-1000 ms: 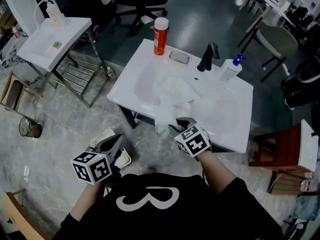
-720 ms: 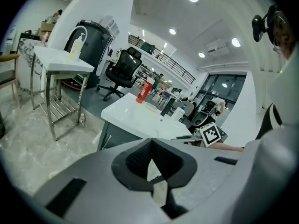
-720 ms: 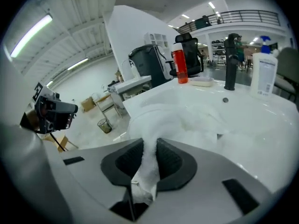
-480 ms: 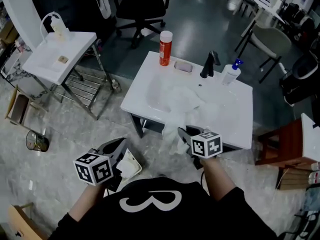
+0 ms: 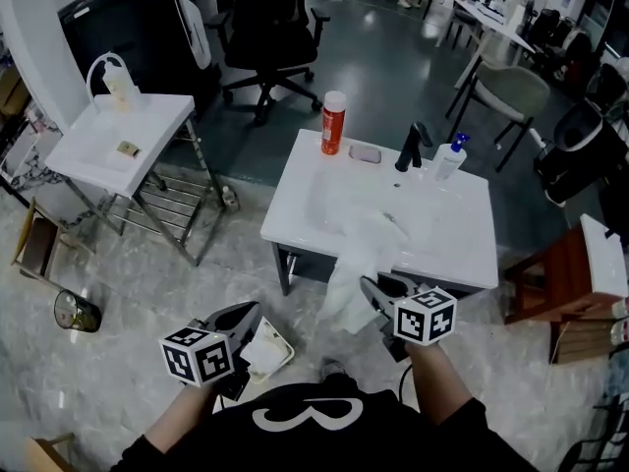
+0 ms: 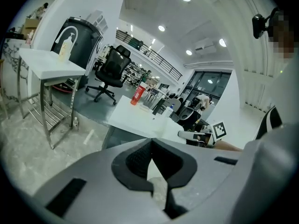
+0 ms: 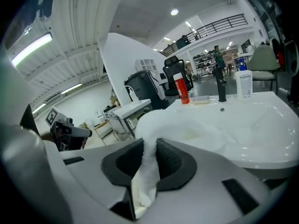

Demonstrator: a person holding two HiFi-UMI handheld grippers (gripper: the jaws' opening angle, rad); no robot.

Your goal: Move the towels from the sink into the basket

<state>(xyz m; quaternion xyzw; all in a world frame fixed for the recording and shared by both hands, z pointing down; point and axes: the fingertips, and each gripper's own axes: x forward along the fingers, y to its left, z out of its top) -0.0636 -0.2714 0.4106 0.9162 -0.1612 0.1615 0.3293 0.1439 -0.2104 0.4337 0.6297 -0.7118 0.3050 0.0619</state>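
Nearest, the left gripper (image 5: 239,315) hangs beside the floor basket (image 5: 285,350), jaws closed on nothing, apparently keeping clear of the drop spot. Beyond it, the right gripper (image 5: 376,289) is clamped on a white towel (image 5: 346,281), which trails over the front rim of the sink (image 5: 447,236), seemingly being pulled out basketward.

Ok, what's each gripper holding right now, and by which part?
The right gripper pinches the white towel at a bunched fold; the rest of it trails into the sink. The left gripper holds nothing.
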